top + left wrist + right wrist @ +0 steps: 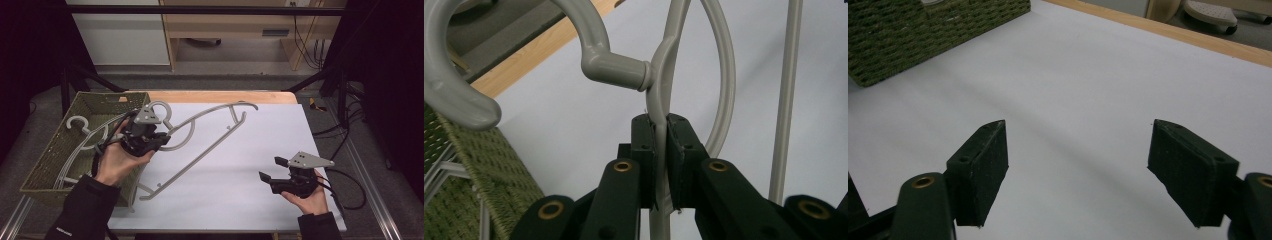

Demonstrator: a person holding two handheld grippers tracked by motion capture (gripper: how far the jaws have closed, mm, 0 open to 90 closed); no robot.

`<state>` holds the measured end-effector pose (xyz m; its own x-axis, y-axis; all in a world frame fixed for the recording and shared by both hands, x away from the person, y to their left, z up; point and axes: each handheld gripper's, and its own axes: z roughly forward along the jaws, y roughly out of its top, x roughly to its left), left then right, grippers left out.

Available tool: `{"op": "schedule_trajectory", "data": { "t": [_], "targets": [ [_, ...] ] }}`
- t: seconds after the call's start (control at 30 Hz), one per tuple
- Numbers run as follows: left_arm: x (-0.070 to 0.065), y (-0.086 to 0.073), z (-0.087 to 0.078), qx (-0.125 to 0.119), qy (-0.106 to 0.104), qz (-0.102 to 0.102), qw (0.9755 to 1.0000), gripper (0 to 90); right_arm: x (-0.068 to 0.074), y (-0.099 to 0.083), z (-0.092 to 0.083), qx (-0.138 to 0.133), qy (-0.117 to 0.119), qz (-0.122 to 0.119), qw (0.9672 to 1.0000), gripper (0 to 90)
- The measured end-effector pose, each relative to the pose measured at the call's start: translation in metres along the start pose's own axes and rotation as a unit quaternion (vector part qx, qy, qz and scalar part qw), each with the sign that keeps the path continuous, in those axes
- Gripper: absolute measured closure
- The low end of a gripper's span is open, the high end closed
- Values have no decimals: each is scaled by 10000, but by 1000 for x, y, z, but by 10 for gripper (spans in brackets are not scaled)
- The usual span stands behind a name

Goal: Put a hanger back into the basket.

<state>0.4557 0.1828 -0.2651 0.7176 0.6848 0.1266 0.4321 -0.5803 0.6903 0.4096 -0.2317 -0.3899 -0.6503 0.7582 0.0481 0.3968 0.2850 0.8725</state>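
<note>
Black pads of the left gripper [661,160] fill the bottom of the left gripper view, pressed together on a thin grey bar of the hanger [664,85] just below the neck where its hook [454,95] joins the frame. In the high view this left gripper [150,141] sits at the right rim of the woven basket [55,165], and the hanger [210,145] runs out from it to the right: its hook end curls up beside the gripper's grey plate, its long straight bar slants down to the left toward the near edge of the white sheet [250,190], and its curved shoulder arches away toward the far side of the table. Part of the hanger's lower corner lies close to the basket's near right corner. More grey hangers [82,132] lie inside the basket.

Over on the near right of the sheet, the right gripper [272,169] is held low, well apart from the hanger. Its 2 jaws stand wide with bare white sheet [1073,125] between them and nothing gripped, pointing leftward across the table toward the basket [923,35].
</note>
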Motion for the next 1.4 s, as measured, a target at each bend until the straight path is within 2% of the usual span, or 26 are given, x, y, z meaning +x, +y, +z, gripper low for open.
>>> {"op": "schedule_trajectory", "data": {
  "t": [0.17,0.27,0.37,0.4,0.7,0.8,0.83,0.93,1.0,1.03,1.1,1.2,1.33,1.4],
  "targets": [
    [13,-2,-14,-70,50,-112,9999,833,-1,0,-1,-94,-116,63,9999,198],
    [21,-2,-20,-138,177,-173,9996,833,-1,-1,0,-92,-198,66,9997,164],
    [30,-3,-27,-116,214,-276,9993,832,-1,-1,1,-115,-238,88,9996,138],
    [33,-4,-29,-104,251,-244,9993,832,-1,-1,1,-121,-252,105,9996,130],
    [63,-12,-47,-26,544,-464,9974,833,-5,-4,1,-144,-425,211,9988,67],
    [72,-15,-52,-44,668,-538,9963,833,-6,-5,1,-109,-453,185,9987,64],
    [76,-15,-54,-13,711,-496,9962,833,-6,-5,1,-107,-462,192,9987,65],
    [87,-18,-59,28,799,-542,9953,833,-6,-5,2,-106,-452,188,9987,69],
    [96,-20,-61,44,891,-622,9941,833,-6,-5,2,-111,-445,184,9988,72],
    [100,-21,-62,73,914,-588,9940,832,-6,-5,2,-114,-448,182,9988,73],
    [108,-24,-63,143,997,-717,9923,833,-7,-5,1,-111,-446,164,9988,75],
    [122,-30,-63,290,1139,-751,9902,833,-7,-5,1,-119,-453,211,9987,76],
    [140,-40,-61,518,1355,-815,9861,832,-7,-6,0,-107,-481,200,9986,76],
    [148,-46,-60,565,1374,-871,9851,833,-7,-5,0,-104,-484,215,9985,77]
  ]
}}
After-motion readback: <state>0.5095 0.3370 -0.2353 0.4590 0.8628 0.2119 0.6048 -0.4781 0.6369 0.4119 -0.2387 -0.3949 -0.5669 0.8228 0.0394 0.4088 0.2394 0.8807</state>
